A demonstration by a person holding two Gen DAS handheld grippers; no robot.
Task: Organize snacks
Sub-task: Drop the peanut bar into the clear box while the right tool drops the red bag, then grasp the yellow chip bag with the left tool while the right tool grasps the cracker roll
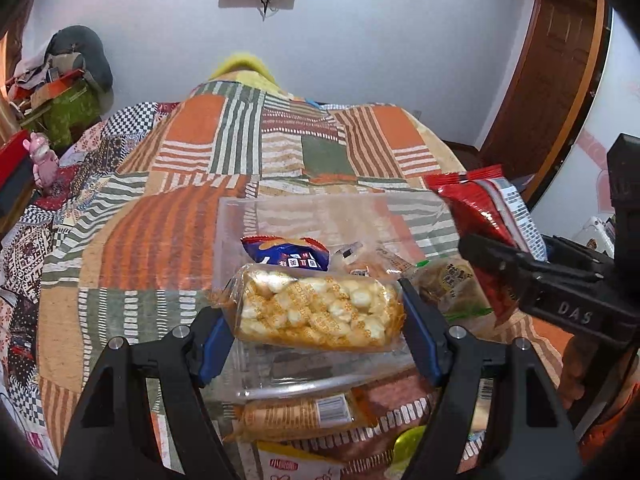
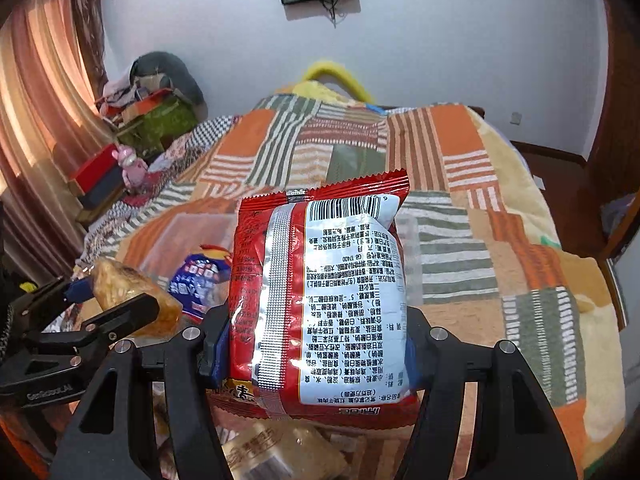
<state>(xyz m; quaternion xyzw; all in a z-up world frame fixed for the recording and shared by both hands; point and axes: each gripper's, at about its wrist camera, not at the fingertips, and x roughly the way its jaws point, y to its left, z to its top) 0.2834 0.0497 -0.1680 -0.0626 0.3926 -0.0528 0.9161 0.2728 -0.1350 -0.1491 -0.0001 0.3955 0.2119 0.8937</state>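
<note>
My left gripper (image 1: 320,332) is shut on a clear packet of yellow-white puffed snack (image 1: 320,312), its blue pads pressing both ends. It hangs just above a clear plastic box (image 1: 304,212) that holds a blue packet (image 1: 288,256) and other wrapped snacks. My right gripper (image 2: 316,344) is shut on a red noodle packet (image 2: 320,300), label side facing the camera. In the left wrist view the right gripper (image 1: 508,268) and red packet (image 1: 480,208) hover at the box's right edge. The right wrist view shows the left gripper (image 2: 116,300) and its packet (image 2: 128,296) at the left.
Everything sits on a bed with an orange-green patchwork cover (image 1: 240,140). More snack packets (image 1: 296,412) lie near the front edge below the box. A red box (image 2: 96,172) and pink toy (image 2: 132,168) lie at the bed's left side. A wooden door (image 1: 552,80) stands to the right.
</note>
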